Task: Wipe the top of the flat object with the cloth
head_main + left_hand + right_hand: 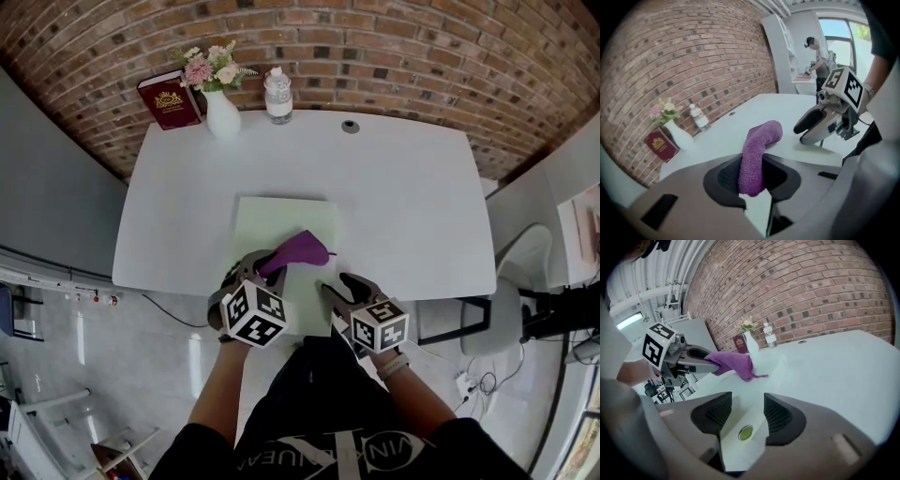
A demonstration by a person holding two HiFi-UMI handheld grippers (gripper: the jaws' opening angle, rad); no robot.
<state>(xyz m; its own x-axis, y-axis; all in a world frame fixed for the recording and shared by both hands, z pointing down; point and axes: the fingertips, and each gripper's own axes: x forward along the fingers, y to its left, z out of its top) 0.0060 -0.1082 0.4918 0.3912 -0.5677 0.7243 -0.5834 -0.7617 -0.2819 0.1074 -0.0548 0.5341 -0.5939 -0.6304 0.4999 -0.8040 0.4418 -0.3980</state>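
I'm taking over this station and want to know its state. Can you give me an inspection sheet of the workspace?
Surface: white table, no spills seen.
Job's things: pale green flat object near the front edge; purple cloth over it.
Clutter: red book, vase of flowers, water bottle along the back edge.
Grippers: left gripper shut on the cloth; right gripper open at the object's near edge.
Cables: cables on the floor, right.
Surroundings: brick wall; a person far off.
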